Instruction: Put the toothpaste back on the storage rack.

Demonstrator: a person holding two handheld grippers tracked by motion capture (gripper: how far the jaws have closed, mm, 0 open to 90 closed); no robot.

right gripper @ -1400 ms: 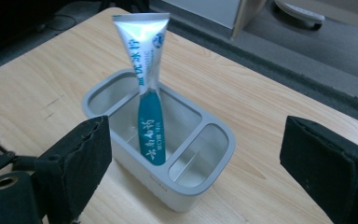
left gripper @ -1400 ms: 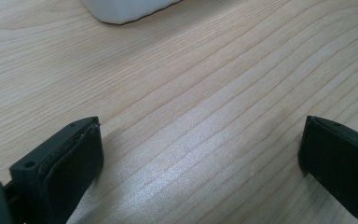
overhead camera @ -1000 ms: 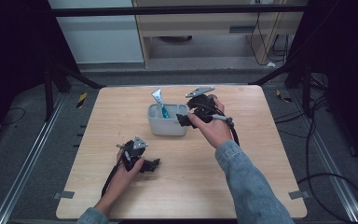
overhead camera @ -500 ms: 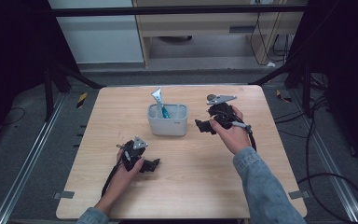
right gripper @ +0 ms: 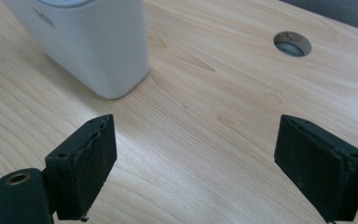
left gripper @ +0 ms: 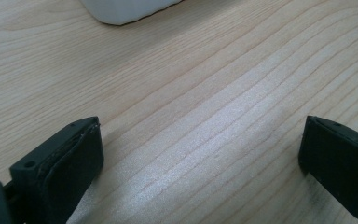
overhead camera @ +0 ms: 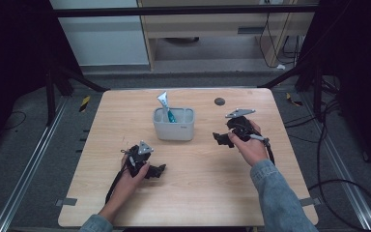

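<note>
Standing mid-counter [overhead camera: 251,193], white plastic bin [overhead camera: 174,128] holds a tube [overhead camera: 164,104], likely light, soft, slippery; grab the tube's upper end. Left gripper [overhead camera: 157,170] and right gripper [overhead camera: 219,138] both wide, empty.

Overhead faces forward; gripper views graze table [overhead camera: 203,193]

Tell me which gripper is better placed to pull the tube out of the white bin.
Right, probably. The right gripper is open beside the white bin, level with it and facing it. The left gripper is open too but sits nearer the person. The tube stands in the bin's left side, so either must reach in from above.
</note>
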